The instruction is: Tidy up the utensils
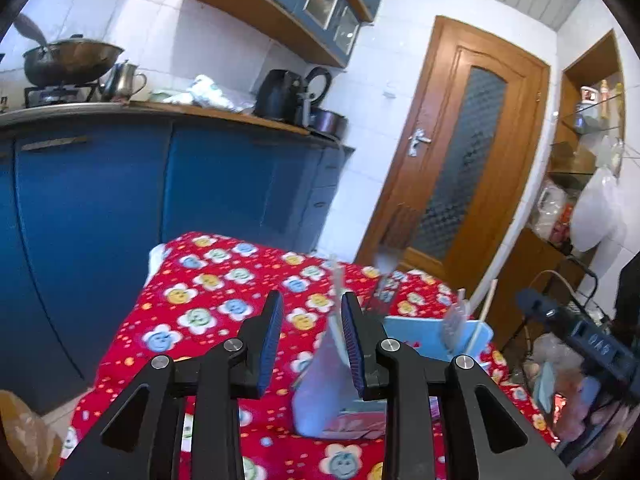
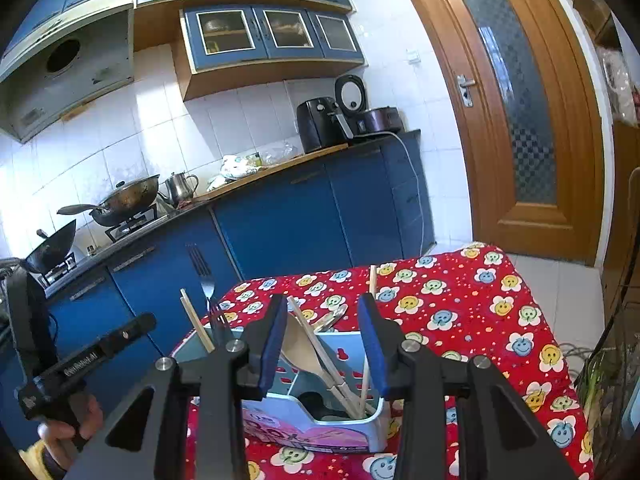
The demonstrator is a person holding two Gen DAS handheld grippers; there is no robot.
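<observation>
Right wrist view: a pale blue utensil holder (image 2: 320, 416) sits low in the middle of the frame on a table covered with a red flowered cloth (image 2: 460, 304). Its near compartment holds a wooden spoon (image 2: 298, 346) leaning bowl-up and several chopsticks (image 2: 320, 354) crossing it; a fork (image 2: 207, 284) and two more chopsticks (image 2: 196, 320) stand at its left end, tines up. The right gripper (image 2: 322, 344) hangs above the holder with its blue pads spread apart, nothing pinched between them. At lower left, the left gripper (image 2: 132, 330) appears from the side, a hand (image 2: 68, 432) around its grip.

Left wrist view: the left gripper (image 1: 312, 344) also stands spread and empty; the holder (image 1: 432, 336), blurred, lies right of centre just past its right finger.

Handling, as a judgement: the utensils look light and rigid. Chopsticks are thin and smooth, liable to pivot or slip in flat pads, so a pinch on the exposed upper shaft, lifting straight along its length, seems soundest. The spoon offers a broader neck below the bowl. The fork is best taken below the tines. The plastic holder looks light enough to tip or slide on the cloth if a utensil drags against it.
</observation>
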